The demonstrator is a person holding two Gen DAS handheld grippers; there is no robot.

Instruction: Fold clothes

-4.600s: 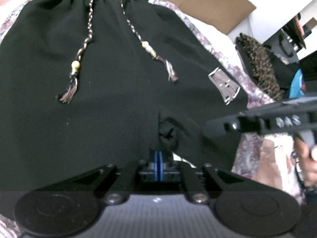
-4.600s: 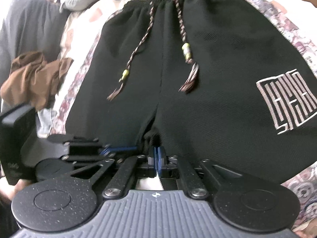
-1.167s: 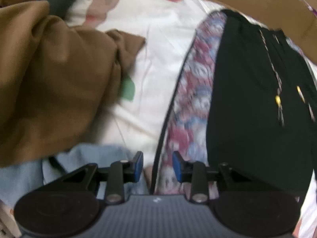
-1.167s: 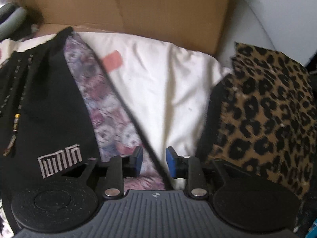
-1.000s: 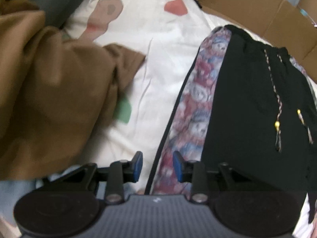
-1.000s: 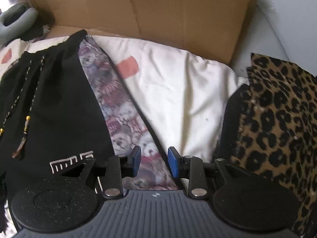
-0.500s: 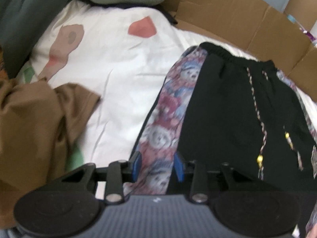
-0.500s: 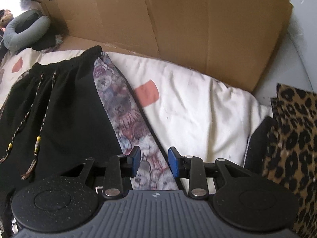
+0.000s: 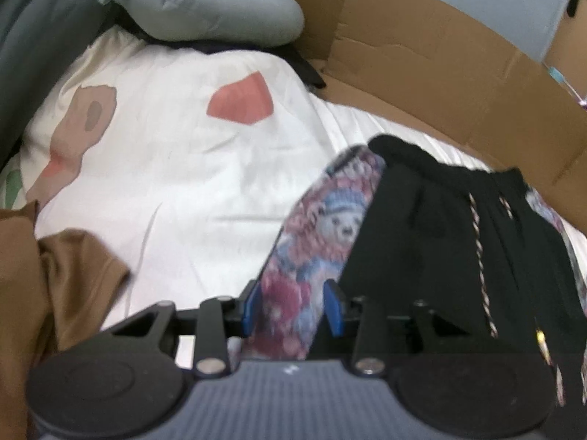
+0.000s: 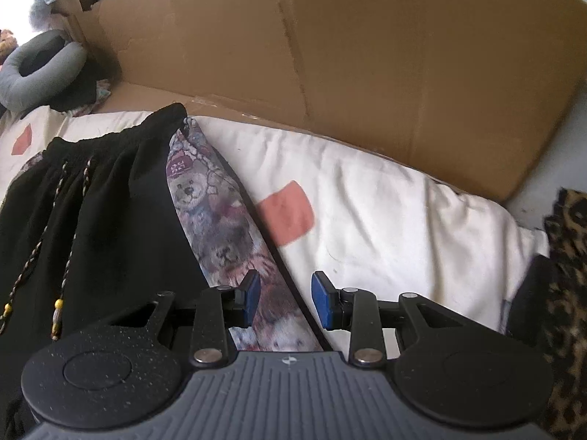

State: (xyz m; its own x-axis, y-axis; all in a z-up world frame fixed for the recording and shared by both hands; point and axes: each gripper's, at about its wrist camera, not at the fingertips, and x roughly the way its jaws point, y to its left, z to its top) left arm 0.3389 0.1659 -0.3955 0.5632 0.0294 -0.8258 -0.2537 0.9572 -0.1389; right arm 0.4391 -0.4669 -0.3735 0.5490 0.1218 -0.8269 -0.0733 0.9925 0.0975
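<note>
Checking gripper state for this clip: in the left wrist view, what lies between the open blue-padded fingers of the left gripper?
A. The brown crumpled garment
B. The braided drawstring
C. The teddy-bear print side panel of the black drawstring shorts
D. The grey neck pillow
C: the left gripper stands open, framing the teddy-bear print side panel of the black drawstring shorts; contact cannot be told.

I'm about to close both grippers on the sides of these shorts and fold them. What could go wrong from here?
The left gripper and right gripper are open over the bear-print side panels of the black shorts; closing might also pinch the white sheet. The loose drawstrings may bunch inside the fold. The brown garment lies close and might get dragged.
</note>
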